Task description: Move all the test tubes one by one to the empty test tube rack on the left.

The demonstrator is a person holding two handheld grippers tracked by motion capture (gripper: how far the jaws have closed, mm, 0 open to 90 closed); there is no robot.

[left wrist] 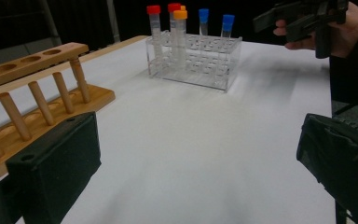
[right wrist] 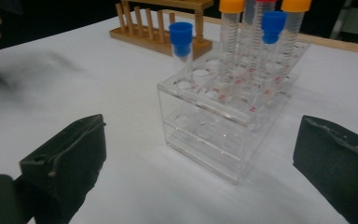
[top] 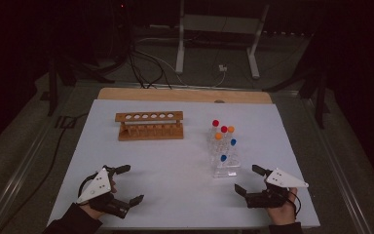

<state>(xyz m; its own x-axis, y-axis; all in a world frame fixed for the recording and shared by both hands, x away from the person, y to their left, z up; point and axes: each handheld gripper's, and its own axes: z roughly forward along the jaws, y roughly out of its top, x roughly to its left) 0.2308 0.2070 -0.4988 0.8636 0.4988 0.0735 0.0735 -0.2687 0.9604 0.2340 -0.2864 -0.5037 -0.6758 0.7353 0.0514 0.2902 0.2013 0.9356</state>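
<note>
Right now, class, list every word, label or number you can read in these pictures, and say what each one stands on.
None can be read for certain.
Red marks on the clear tube rack's top plate: small characters beside the holes, too blurred to read.
Graduation lines on the orange-capped tube: fine marks, no legible numbers.
Wooden rack: no writing visible.
Grey three-cornered plates on the tongs: small dark dots, no text.

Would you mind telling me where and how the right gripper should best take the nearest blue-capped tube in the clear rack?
Grip the nearest blue-capped tube just below its cap, coming from above on the near side. It stands upright at the front of the clear rack, its lower body is caged by the rack, and the taller tubes stand behind it. The right gripper is already open.
</note>
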